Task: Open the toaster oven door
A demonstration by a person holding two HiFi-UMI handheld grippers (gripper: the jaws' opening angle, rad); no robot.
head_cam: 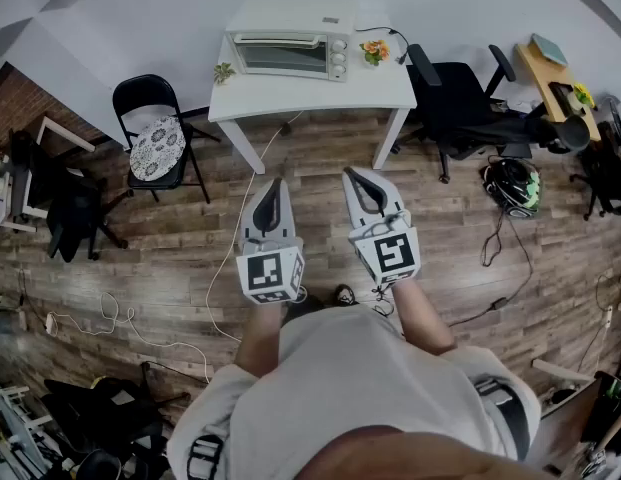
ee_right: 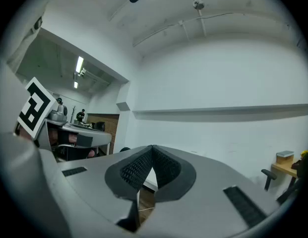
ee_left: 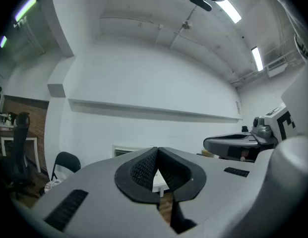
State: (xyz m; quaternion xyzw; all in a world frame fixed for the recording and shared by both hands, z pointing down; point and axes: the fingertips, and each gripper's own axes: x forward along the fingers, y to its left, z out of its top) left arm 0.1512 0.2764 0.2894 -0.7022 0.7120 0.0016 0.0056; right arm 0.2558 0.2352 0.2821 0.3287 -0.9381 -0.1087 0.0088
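Nearest the person, both hand-held grippers are held out level and side by side. The left gripper [head_cam: 273, 186] has its ribbed black pads pressed together on nothing, and the right gripper [head_cam: 356, 175] is closed and empty too.

Ahead of them, well apart, stands the small white rectangular table [head_cam: 290, 96] on the wood-plank floor [head_cam: 440, 253]. The silver toaster oven with a glass door [head_cam: 290, 54] sits at the table's back edge, toward its left corner. Its long axis runs left to right and its door is shut, facing the person. The handle bar [head_cam: 280, 39] seems to lie along the door's top edge, so the pull is probably toward the person and down. The left gripper is more nearly in line with the door and looks the nearer one.

A pot of orange flowers [head_cam: 374, 51] stands just right of the oven, and a small green plant [head_cam: 224, 71] is at the table's left edge. A black folding chair with a patterned cushion [head_cam: 155, 140] flanks the table on the left and a black office chair [head_cam: 455, 98] on the right, all against a bare white wall [head_cam: 140, 18].
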